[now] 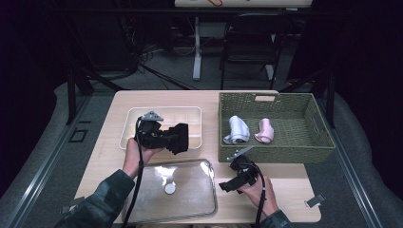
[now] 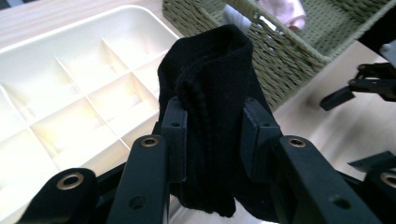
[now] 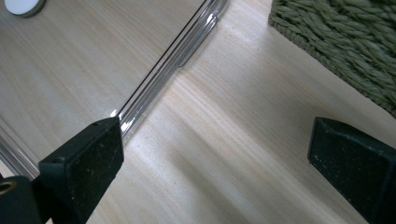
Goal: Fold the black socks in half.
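Observation:
A folded black sock point(image 2: 210, 93) is clamped between the pads of my left gripper point(image 2: 214, 135), which is shut on it. From above, this left gripper point(image 1: 175, 138) holds the black sock point(image 1: 179, 137) over the right part of the cream divided tray point(image 1: 138, 116). My right gripper point(image 1: 229, 184) rests low over the table near the front, beside the clear lid, and its jaws stand wide apart with nothing between them point(image 3: 215, 154). A white-grey sock point(image 1: 237, 129) and a pink sock point(image 1: 264, 130) lie in the green woven basket point(image 1: 304, 152).
A clear plastic lid point(image 1: 190, 199) with a white knob point(image 1: 169, 189) lies flat at the table's front. The basket's wall point(image 3: 345, 42) stands close beyond my right gripper. Behind the table are a chair point(image 1: 249, 42) and a desk leg.

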`<state>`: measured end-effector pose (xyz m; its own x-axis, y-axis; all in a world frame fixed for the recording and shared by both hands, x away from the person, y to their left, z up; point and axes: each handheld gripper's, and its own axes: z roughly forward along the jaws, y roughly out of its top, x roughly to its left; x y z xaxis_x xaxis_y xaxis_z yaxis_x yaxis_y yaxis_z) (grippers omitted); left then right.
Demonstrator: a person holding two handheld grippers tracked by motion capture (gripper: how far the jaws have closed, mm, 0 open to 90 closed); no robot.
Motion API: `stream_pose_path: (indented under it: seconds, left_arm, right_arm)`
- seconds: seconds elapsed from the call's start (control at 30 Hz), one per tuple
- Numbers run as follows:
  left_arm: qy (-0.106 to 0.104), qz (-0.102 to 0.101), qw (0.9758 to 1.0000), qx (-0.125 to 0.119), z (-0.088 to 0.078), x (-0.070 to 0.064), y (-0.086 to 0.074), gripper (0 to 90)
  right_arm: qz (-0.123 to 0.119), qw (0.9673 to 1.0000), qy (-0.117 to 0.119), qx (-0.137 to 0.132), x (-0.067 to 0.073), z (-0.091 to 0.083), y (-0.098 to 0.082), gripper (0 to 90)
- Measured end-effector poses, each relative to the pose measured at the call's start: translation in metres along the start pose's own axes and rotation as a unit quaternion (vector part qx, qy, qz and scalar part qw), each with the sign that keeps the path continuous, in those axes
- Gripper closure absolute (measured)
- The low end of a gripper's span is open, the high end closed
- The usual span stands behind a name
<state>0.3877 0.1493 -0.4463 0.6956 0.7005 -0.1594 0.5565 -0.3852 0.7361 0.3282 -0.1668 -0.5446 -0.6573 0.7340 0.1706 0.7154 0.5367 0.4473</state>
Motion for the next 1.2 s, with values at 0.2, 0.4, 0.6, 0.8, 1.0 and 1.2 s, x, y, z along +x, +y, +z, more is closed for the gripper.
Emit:
stream_pose_path:
  seconds: [0.2,0.4,0.6,0.8,1.0,1.2]
  left_arm:
    - [0.014,0.006,0.9998,0.012,0.01,0.002,0.005,66.9]
    - [0.021,0.005,0.9997,0.014,0.022,0.006,0.009,66.8]
    - [0.029,0.012,0.9992,0.026,0.039,0.01,0.015,66.9]
    - [0.042,0.008,0.9987,0.027,0.054,0.01,0.015,66.8]
    - [0.045,0.012,0.9986,0.027,0.068,0.005,0.015,66.7]
    - [0.048,0.009,0.9981,0.038,0.083,0.0,0.014,66.5]
  right_arm:
    - [0.005,1.0,-0.001,-0.006,0.0,-0.001,0.0,3.2]
    - [0.002,1.0,0.001,-0.001,0.0,0.0,0.0,3.3]
    - [0.007,0.9999,0.004,-0.01,0.0,0.001,-0.001,3.2]
    - [0.008,0.9999,0.003,-0.009,0.0,0.0,-0.001,3.2]
    - [0.004,1.0,-0.001,-0.005,0.0,0.0,0.0,3.3]
    - [0.002,1.0,0.0,-0.004,0.0,0.0,0.0,3.3]
